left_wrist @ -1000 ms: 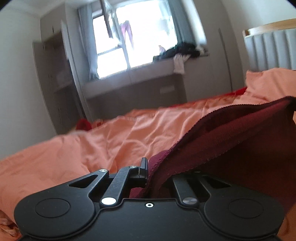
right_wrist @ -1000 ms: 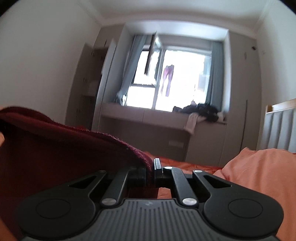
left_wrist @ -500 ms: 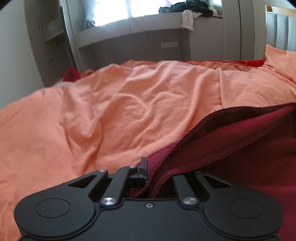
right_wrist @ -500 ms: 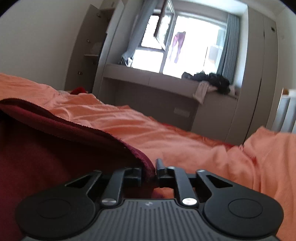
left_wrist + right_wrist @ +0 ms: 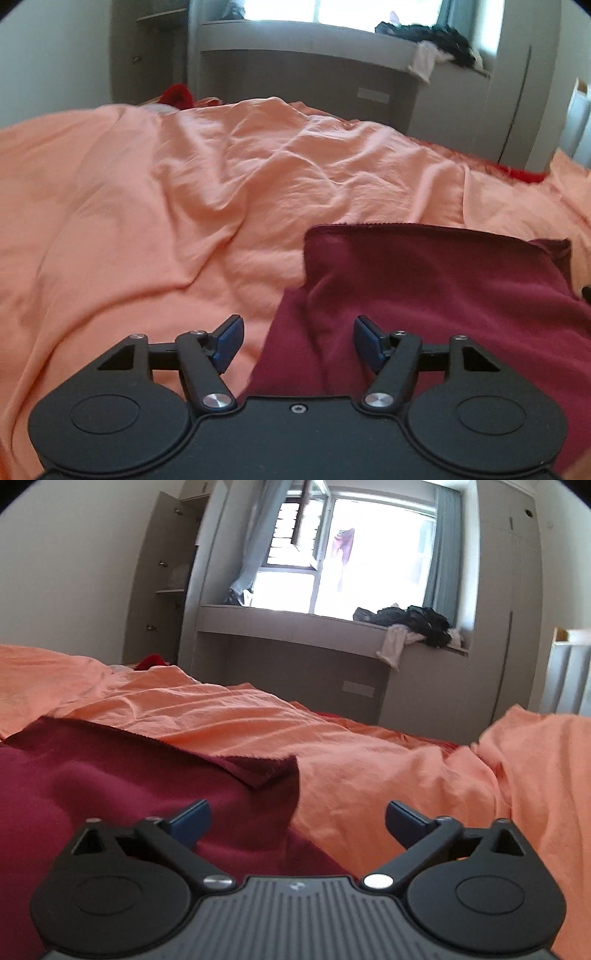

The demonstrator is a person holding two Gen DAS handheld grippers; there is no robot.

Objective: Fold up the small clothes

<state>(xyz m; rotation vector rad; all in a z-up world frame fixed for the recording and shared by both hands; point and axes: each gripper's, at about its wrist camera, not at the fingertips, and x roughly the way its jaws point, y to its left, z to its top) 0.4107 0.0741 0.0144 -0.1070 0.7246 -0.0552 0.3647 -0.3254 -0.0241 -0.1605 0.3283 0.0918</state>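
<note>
A dark red garment [image 5: 436, 291] lies folded over on the orange bed cover [image 5: 184, 206]. In the left wrist view my left gripper [image 5: 298, 341] is open and empty, its jaws wide apart over the garment's near left edge. In the right wrist view the same garment [image 5: 110, 786] lies at the left, with a turned corner [image 5: 269, 770] near the middle. My right gripper [image 5: 297, 821] is open and empty, low over the garment's right edge.
The orange cover [image 5: 388, 775] is wrinkled and rises in a mound at the right [image 5: 546, 760]. A window bench [image 5: 295, 627] with a pile of dark clothes [image 5: 413, 622] stands behind the bed. A red item [image 5: 177, 96] lies at the far left edge.
Both grippers lowered the dark red garment onto the bed and opened, letting it go. It now lies flat, folded over.
</note>
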